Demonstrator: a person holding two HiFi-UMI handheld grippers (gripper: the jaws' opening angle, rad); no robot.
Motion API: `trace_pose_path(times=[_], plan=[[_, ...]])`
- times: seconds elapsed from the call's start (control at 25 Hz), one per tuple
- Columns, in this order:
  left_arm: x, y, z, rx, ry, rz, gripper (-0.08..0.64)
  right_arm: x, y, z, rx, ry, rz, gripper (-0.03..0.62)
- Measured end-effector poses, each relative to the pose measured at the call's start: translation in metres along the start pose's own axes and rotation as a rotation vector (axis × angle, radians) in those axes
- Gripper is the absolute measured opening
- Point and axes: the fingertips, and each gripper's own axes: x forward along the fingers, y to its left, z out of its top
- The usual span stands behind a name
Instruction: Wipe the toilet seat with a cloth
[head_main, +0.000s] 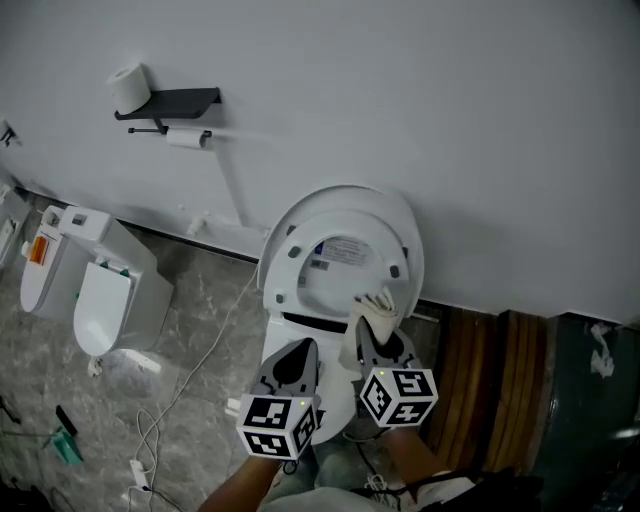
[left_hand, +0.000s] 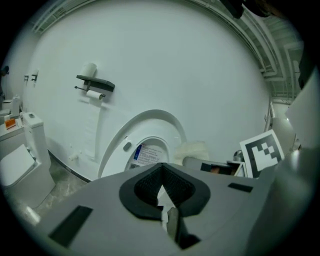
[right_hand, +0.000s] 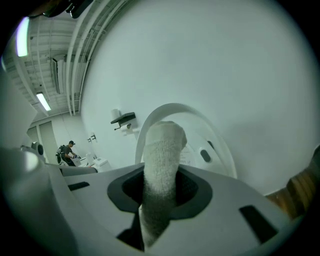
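The right gripper (right_hand: 160, 192) has its jaws clamped on a cloth (right_hand: 162, 150). The pale roll stands up out of the grip and sticks out past the tips. The left gripper (left_hand: 164, 195) has its jaws together with nothing in them. In the head view it (head_main: 300, 352) sits just left of the right gripper (head_main: 377, 338).

Both point at the toilet (head_main: 300, 335), whose seat (head_main: 285, 265) is tipped up against the wall (head_main: 420, 110), 2 dark bumpers showing on its underside. The cloth (head_main: 378, 308) has its top end over the seat's lower rim, right of centre. Whether it touches cannot be told.

To the right, a wood panel (head_main: 480, 385) stands near the toilet, leaving little room. To the left the floor (head_main: 210, 300) is more open, crossed by a cable (head_main: 190, 385), with a 2nd toilet (head_main: 100, 290) well apart.
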Motion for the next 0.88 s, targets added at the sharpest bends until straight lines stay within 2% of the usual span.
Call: trace_pose_path(times=[0.12,0.32,0.48,0.68,0.88], plan=[[0.029,0.018,0.009,-0.017,-0.028,0.01,0.011,0.046,-0.004,0.042,-0.033,-0.093,0.022,0.094],[0.078,0.041,-0.004,-0.056,-0.041,0.018,0.011,0.104,-0.011,0.094,-0.046,-0.241,0.036,0.094],[0.093,0.052,-0.023,-0.056,-0.031,0.037,0.011,0.131,-0.018,0.1,-0.053,-0.268,0.02,0.094],[0.091,0.06,-0.042,-0.047,-0.004,0.059,0.011,0.135,-0.021,0.099,-0.042,-0.288,0.009,0.094],[0.076,0.064,-0.044,-0.052,0.008,0.078,0.011,0.118,-0.049,0.091,-0.005,-0.291,-0.088,0.094]])
